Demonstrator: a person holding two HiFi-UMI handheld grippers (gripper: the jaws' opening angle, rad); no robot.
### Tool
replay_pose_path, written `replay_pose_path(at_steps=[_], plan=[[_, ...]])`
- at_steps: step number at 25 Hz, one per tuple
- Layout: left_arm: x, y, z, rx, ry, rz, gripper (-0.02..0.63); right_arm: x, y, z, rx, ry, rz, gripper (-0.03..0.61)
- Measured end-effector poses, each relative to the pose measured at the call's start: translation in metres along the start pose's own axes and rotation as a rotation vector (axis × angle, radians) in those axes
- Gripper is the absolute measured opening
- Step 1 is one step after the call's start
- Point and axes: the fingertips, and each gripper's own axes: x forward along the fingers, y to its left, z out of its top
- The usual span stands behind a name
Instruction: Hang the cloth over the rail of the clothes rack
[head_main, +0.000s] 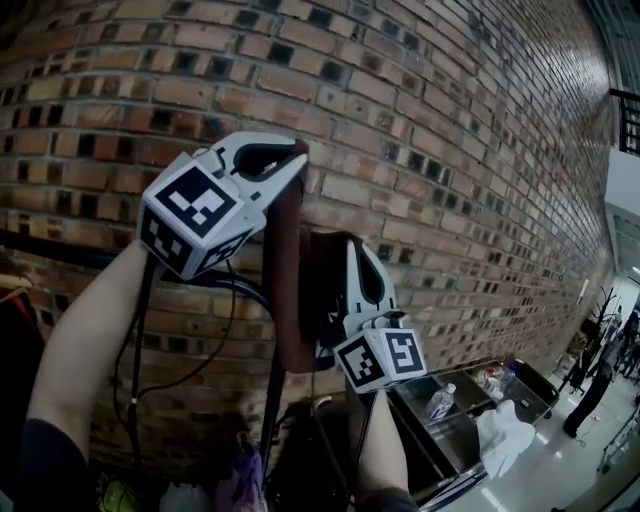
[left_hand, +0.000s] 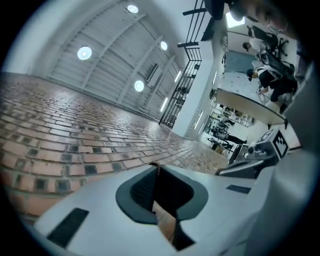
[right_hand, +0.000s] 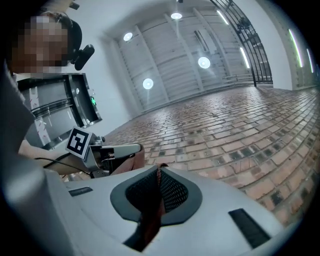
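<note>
I hold a brown cloth (head_main: 285, 265) up in front of a brick wall, pinched between both grippers. My left gripper (head_main: 298, 156) is shut on its top edge, and the cloth hangs down from there. Lower and to the right, my right gripper (head_main: 334, 242) points upward and is shut on the cloth's other side. In the left gripper view the gripper (left_hand: 155, 168) clamps a strip of cloth (left_hand: 165, 221). In the right gripper view the gripper (right_hand: 159, 169) clamps the cloth (right_hand: 153, 212). A dark rail (head_main: 60, 252) runs along the wall at the left, below the left gripper.
The brick wall (head_main: 450, 150) fills the view ahead. Black cables (head_main: 215, 300) hang from the left gripper. A metal cart (head_main: 450, 425) with a bottle (head_main: 442, 401) and a white bundle (head_main: 505, 436) stands at the lower right. People (head_main: 592, 385) stand at the far right.
</note>
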Motion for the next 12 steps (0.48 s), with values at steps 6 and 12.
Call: replay_pose_path(at_steps=[6, 12], plan=[[-0.055, 0.052, -0.041, 0.085, 0.137, 0.064, 0.023, 0.025, 0.041, -0.006, -0.048, 0.0, 0.043, 0.02], [-0.099, 0.097, -0.078, 0.1, 0.246, 0.097, 0.023, 0.044, 0.083, 0.008, -0.236, -0.026, 0.088, 0.02]])
